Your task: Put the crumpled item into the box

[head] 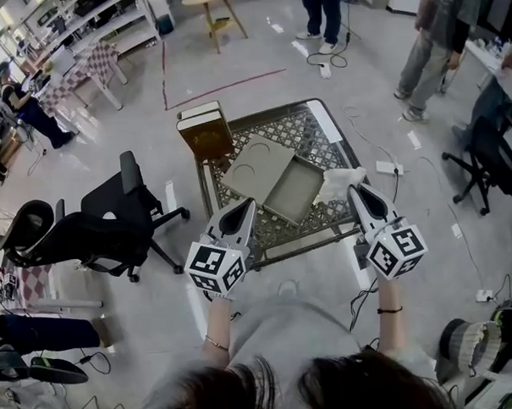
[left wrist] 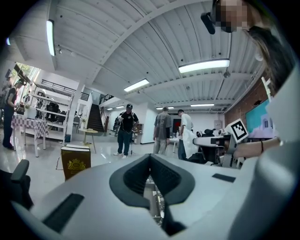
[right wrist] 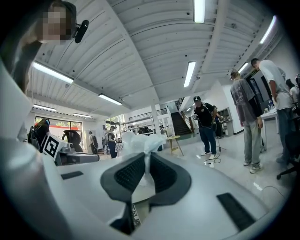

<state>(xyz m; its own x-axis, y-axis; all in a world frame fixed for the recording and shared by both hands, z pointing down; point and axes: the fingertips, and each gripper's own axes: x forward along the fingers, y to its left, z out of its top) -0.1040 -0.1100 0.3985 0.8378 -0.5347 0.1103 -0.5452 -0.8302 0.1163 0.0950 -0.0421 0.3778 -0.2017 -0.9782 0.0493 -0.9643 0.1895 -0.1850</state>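
A white crumpled item (head: pixel 340 183) is pinched in my right gripper (head: pixel 358 192), just right of the open grey box (head: pixel 296 191) and above the table's right side. In the right gripper view the crumpled item (right wrist: pixel 137 140) bulges out above the right gripper (right wrist: pixel 146 158), whose jaws are shut on it. The box's flat lid (head: pixel 256 167) lies against its left side. My left gripper (head: pixel 244 207) hovers over the table's near edge, left of the box. In the left gripper view the left gripper (left wrist: pixel 150 157) is shut with nothing between its jaws.
The box lies on a metal lattice table (head: pixel 279 247). A brown book-like box (head: pixel 205 132) stands at its far left corner. Black office chairs (head: pixel 112 216) stand to the left, another chair (head: pixel 491 159) to the right. People (head: pixel 431 39) stand beyond; cables (head: pixel 390 168) lie on the floor.
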